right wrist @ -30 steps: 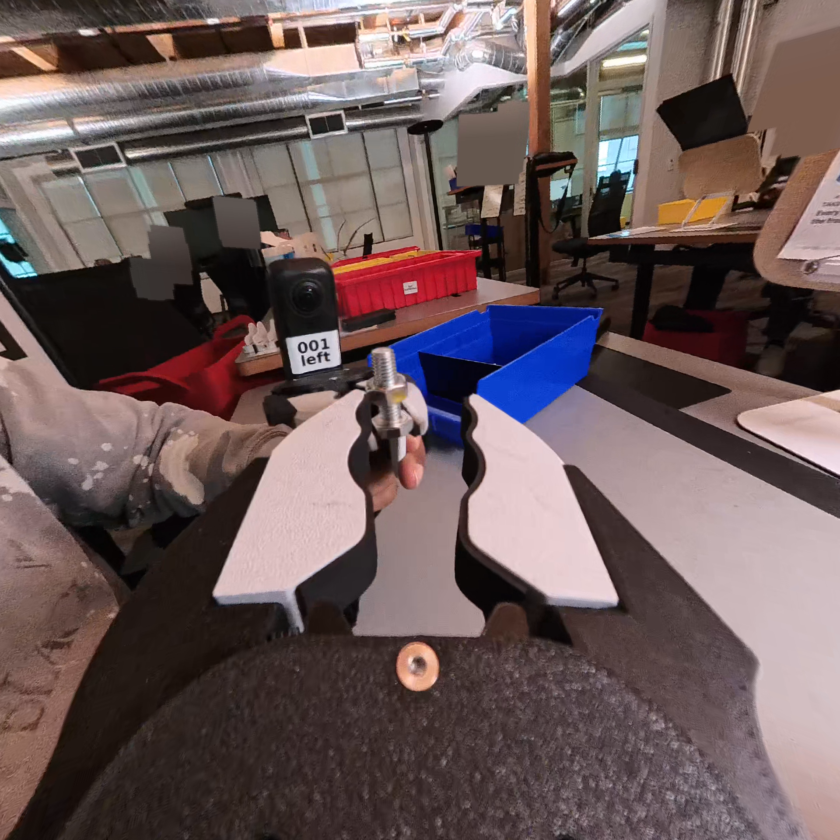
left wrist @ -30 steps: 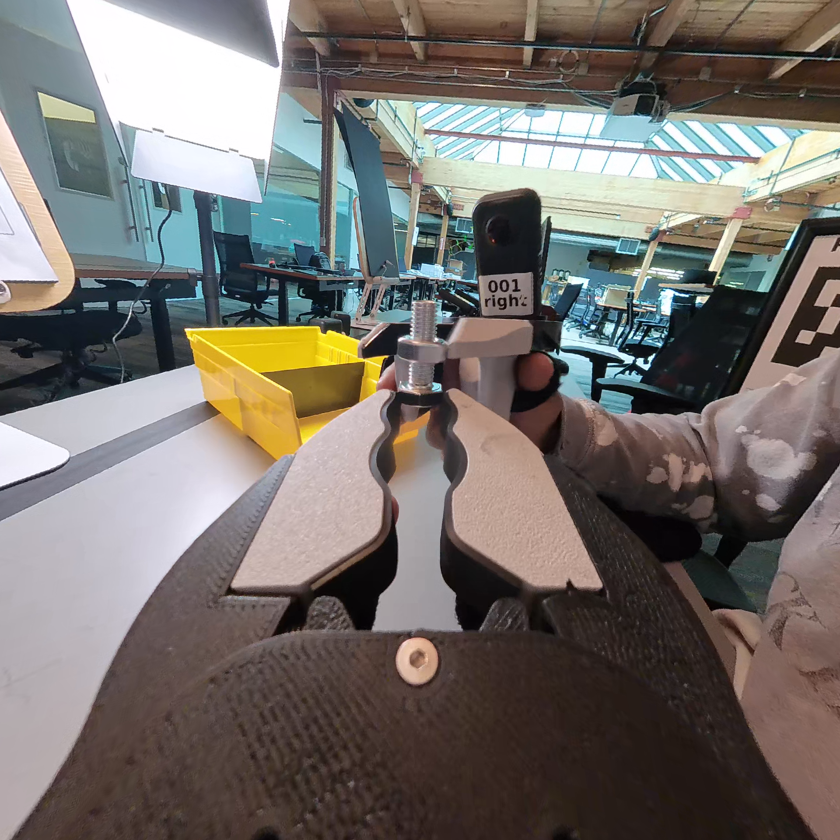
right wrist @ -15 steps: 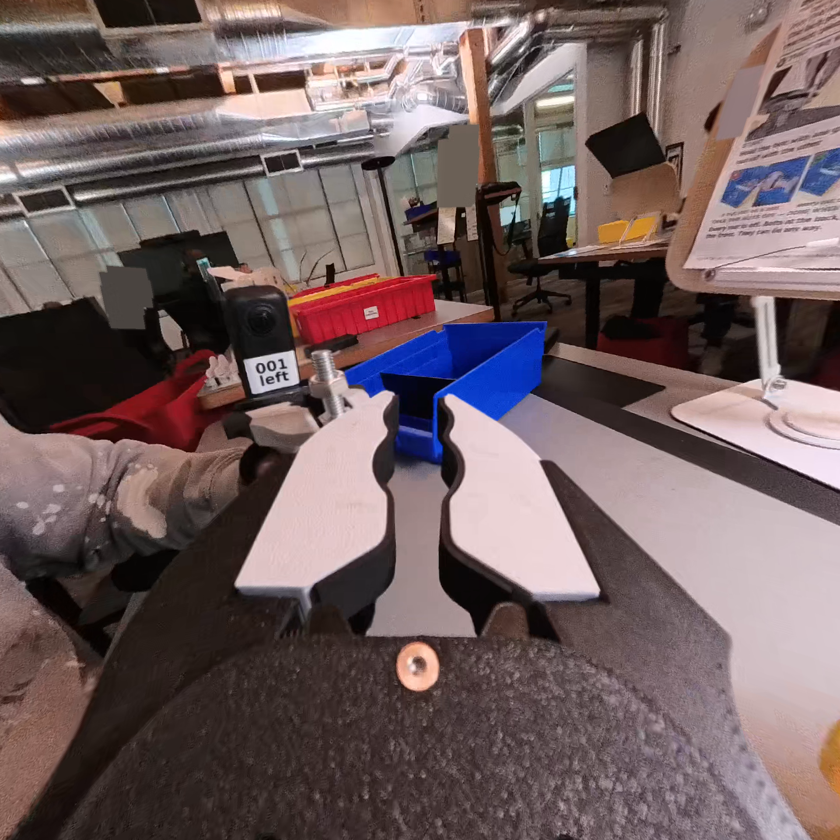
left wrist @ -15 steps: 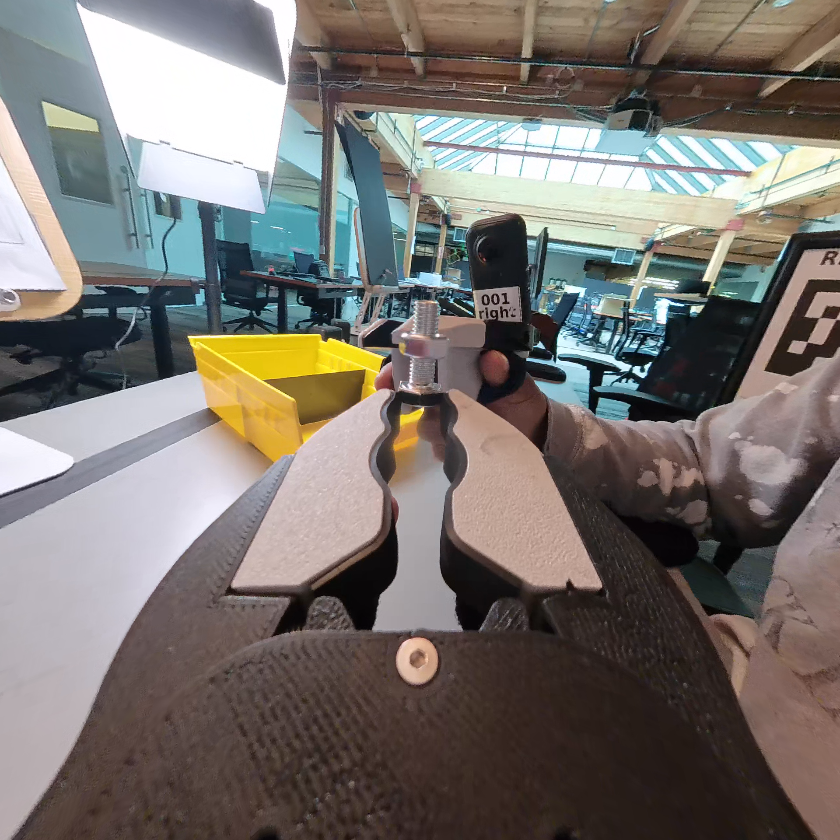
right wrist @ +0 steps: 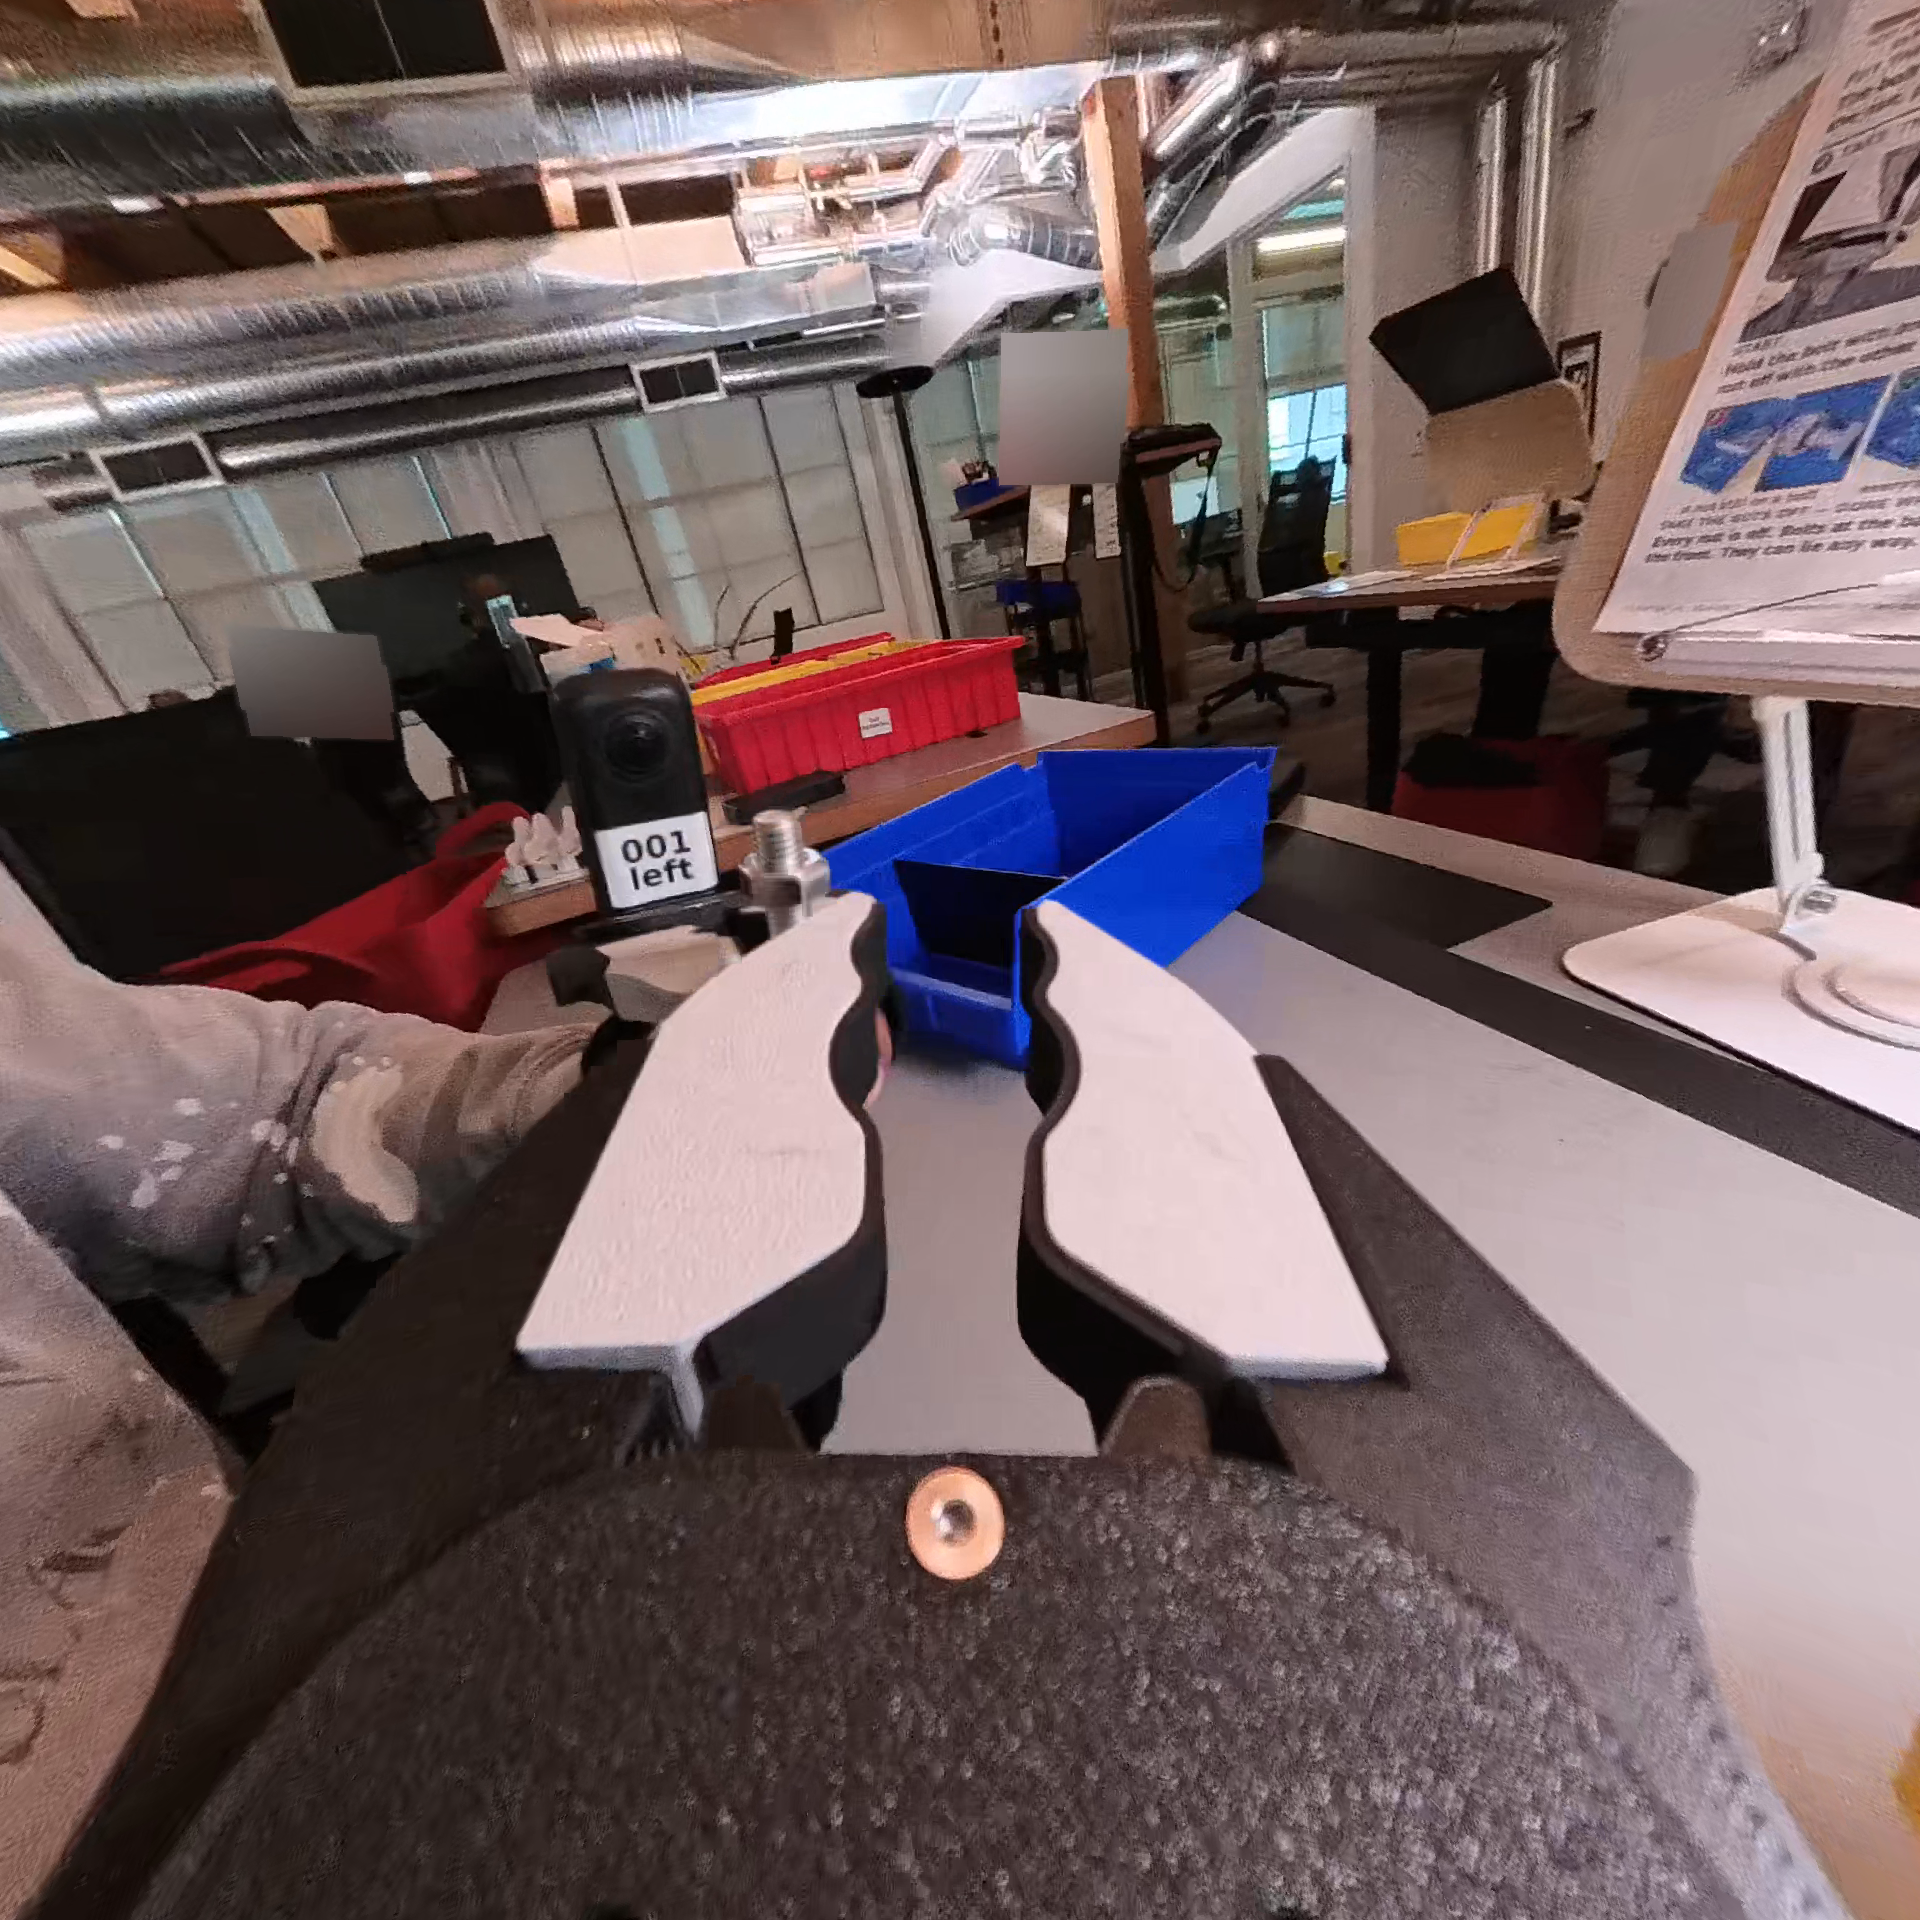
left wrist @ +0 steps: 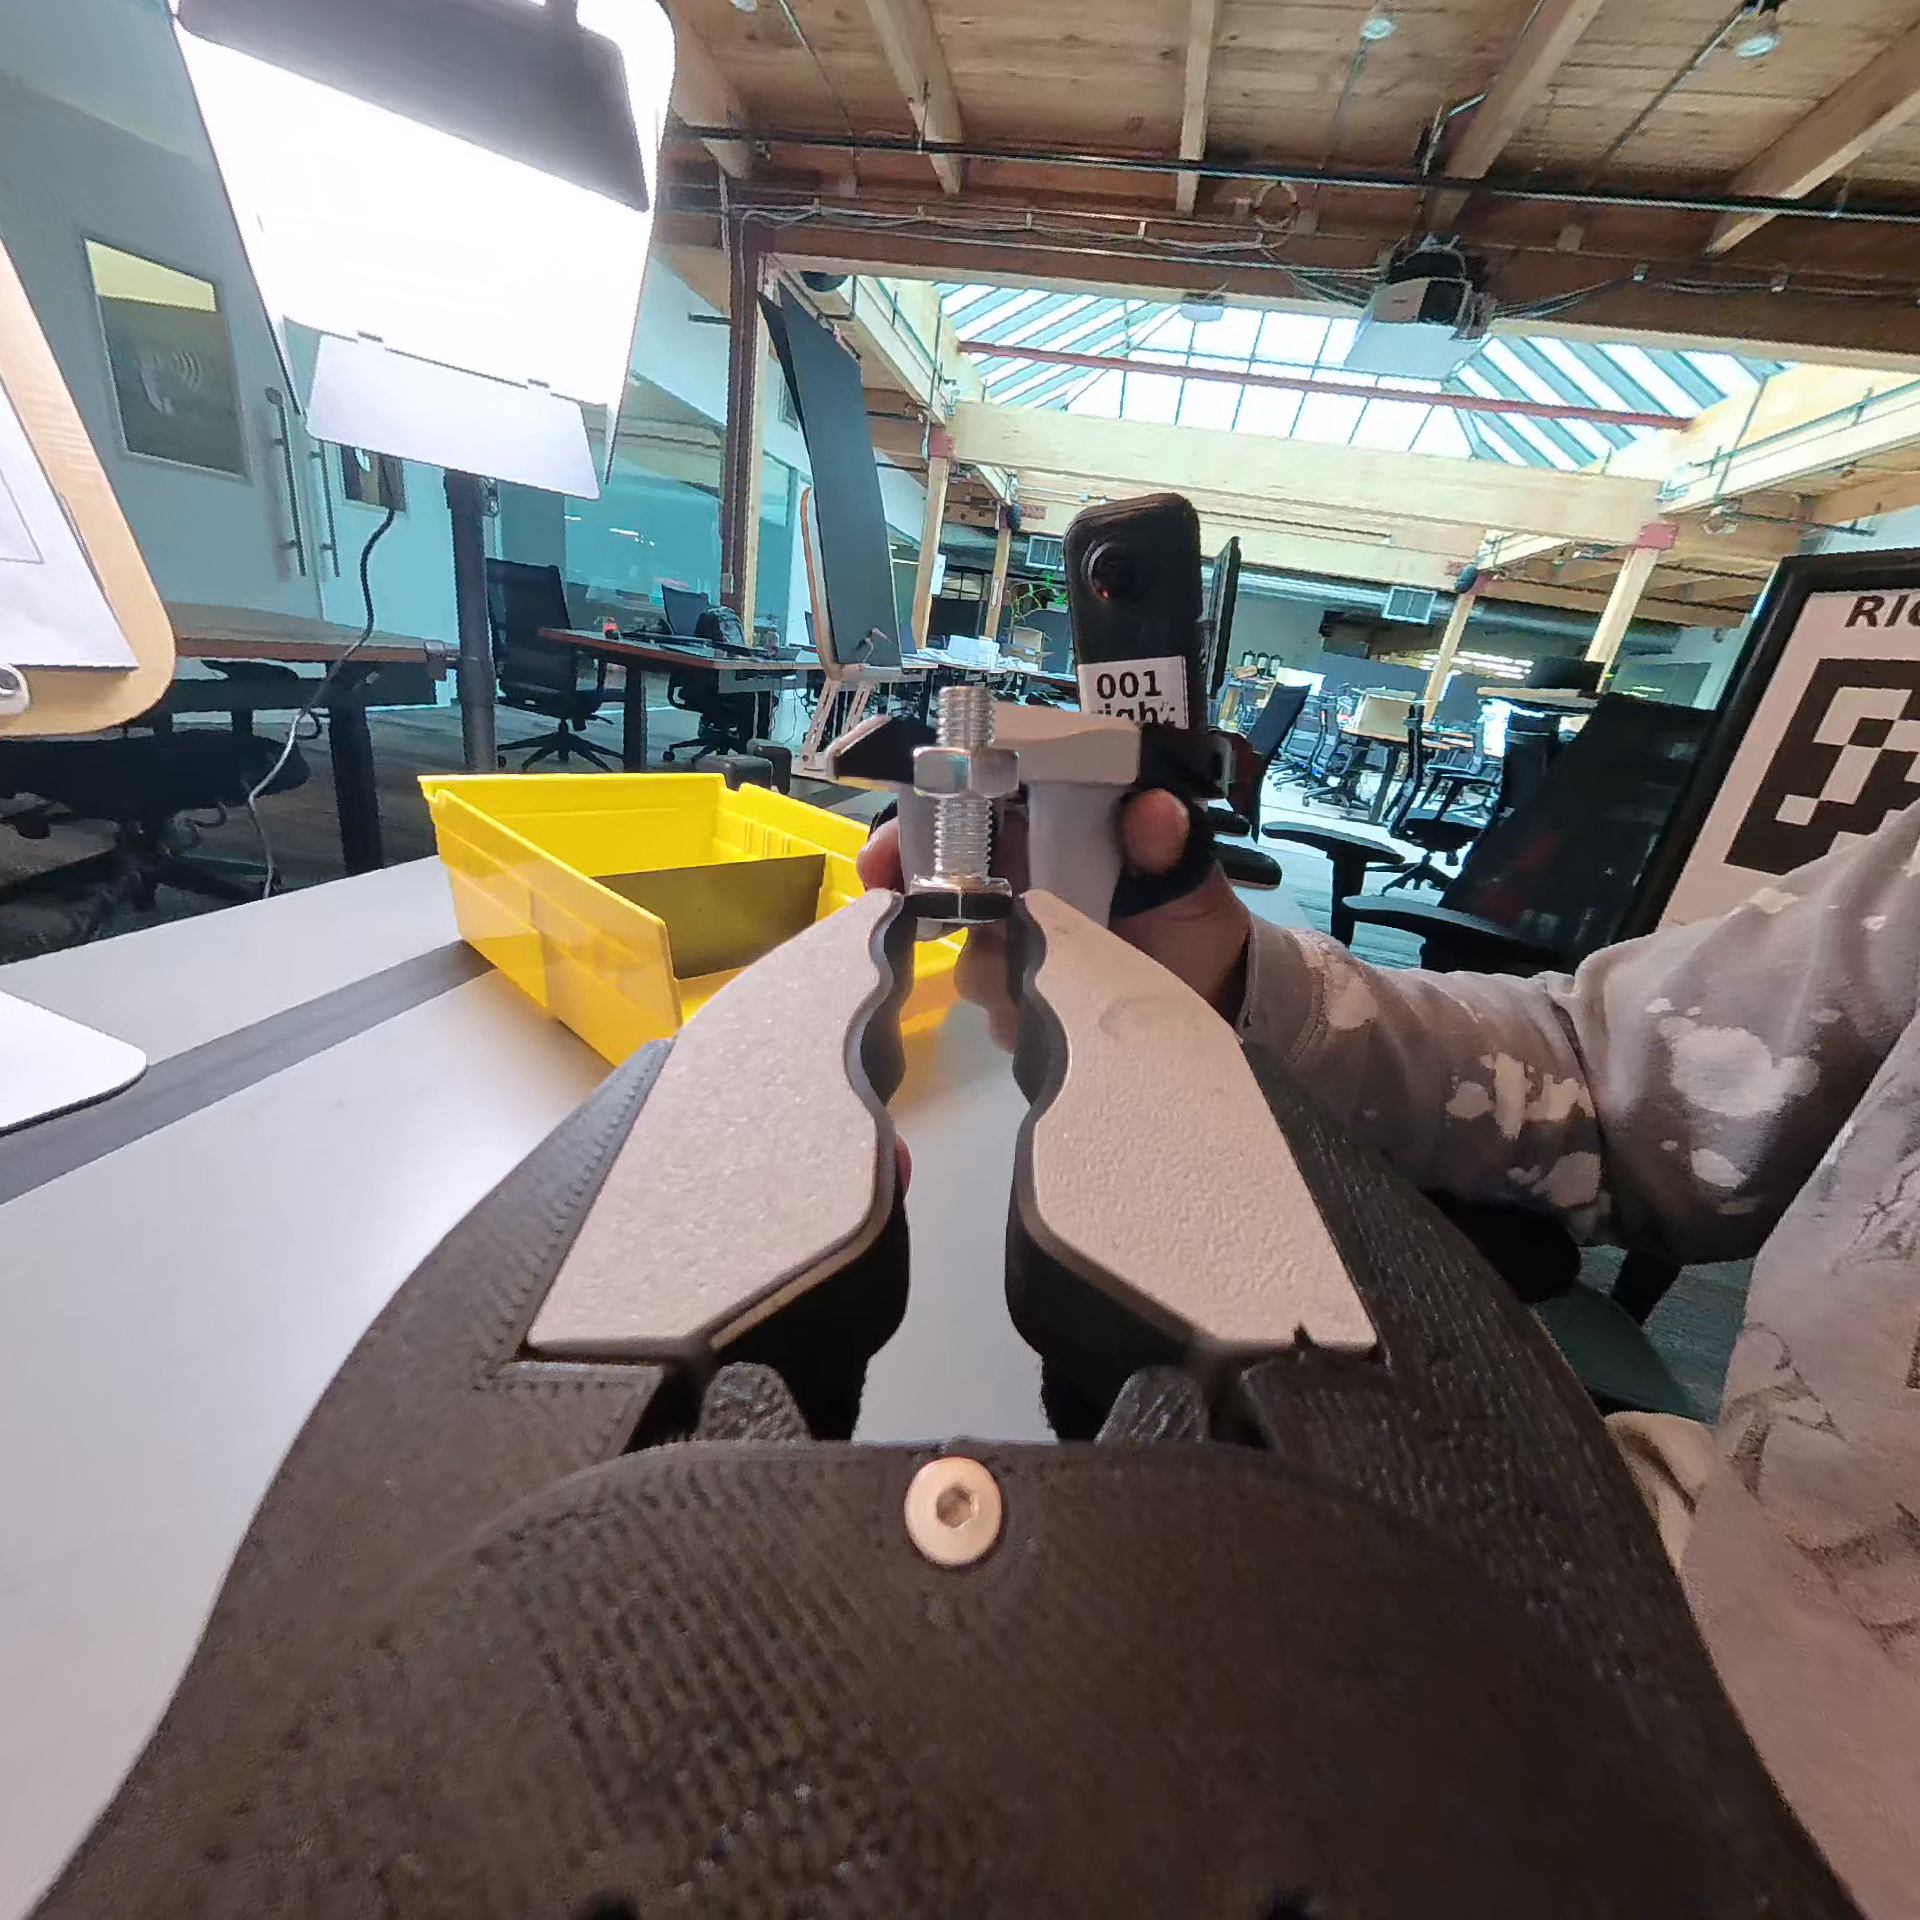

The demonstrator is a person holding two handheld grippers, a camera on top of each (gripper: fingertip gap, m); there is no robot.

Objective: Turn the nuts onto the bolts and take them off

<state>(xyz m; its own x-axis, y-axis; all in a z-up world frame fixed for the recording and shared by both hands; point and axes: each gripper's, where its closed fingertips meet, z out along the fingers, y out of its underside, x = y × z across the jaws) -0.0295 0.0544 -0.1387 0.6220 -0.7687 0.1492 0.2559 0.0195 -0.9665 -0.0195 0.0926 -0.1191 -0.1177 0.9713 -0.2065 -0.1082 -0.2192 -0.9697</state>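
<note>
My left gripper (left wrist: 961, 914) is shut on the head of a silver bolt (left wrist: 964, 831), which it holds upright above the table. A hex nut (left wrist: 966, 774) sits high on the thread, with a short length of thread above it. My right gripper (right wrist: 954, 935) is open with a narrow gap and nothing between its fingers. In the right wrist view the bolt (right wrist: 781, 868) stands just left of my left finger (right wrist: 769, 1091). In the left wrist view the right gripper (left wrist: 1060, 753) is level with the nut, right beside it.
A yellow bin (left wrist: 582, 862) stands on the grey table (left wrist: 260, 1143) behind the left gripper. A blue bin (right wrist: 1143, 831) stands ahead of the right gripper. A white stand base (right wrist: 1714, 987) with a document board is at the right. The person's sleeve (left wrist: 1558, 1060) reaches across. The left gripper's tips are roughly 5 centimeters from the right gripper's.
The right gripper's jaws have narrowed from wide open, and it has swung to the right, off the nut. The nut sits a little higher on the thread. The left gripper has kept hold of the bolt.
</note>
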